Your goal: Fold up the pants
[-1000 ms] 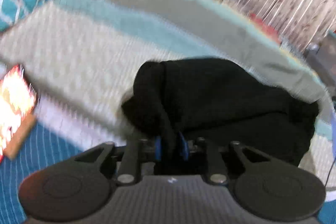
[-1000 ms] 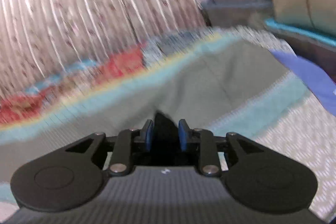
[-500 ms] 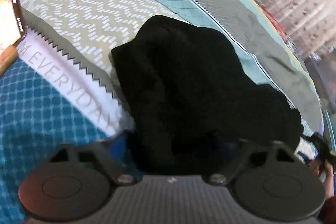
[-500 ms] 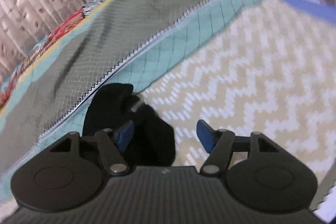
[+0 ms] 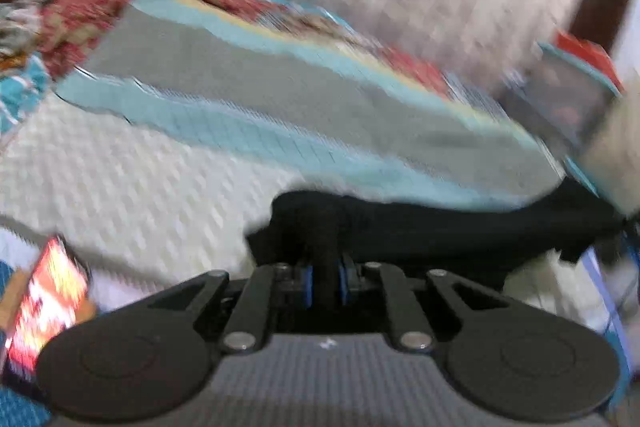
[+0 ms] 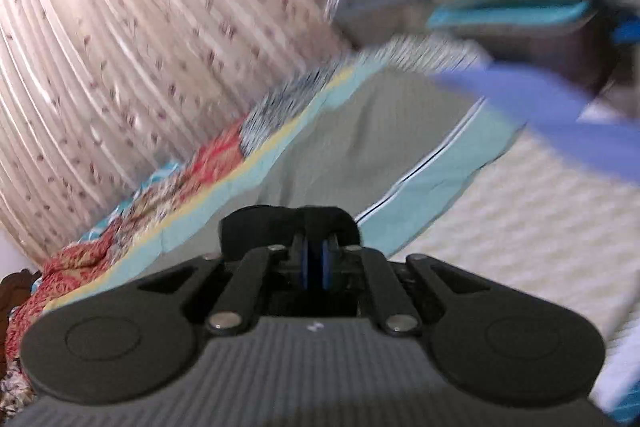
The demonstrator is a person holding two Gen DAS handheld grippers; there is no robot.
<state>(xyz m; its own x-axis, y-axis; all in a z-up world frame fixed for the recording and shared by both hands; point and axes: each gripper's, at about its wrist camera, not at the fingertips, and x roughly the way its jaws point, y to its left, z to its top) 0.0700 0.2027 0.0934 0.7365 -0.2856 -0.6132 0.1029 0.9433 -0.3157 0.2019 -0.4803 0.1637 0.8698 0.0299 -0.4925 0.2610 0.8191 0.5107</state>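
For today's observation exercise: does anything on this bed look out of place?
A lit phone lies at the bed's near left edge, close to the black pants that both the left gripper and right gripper pinch. Nothing looks spilled or damaged.

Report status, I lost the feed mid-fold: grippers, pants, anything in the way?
Left gripper shut on pants. Right gripper shut on them too. Pants bunched, stretched between both over the bed. Phone at left edge, clear of the pants.
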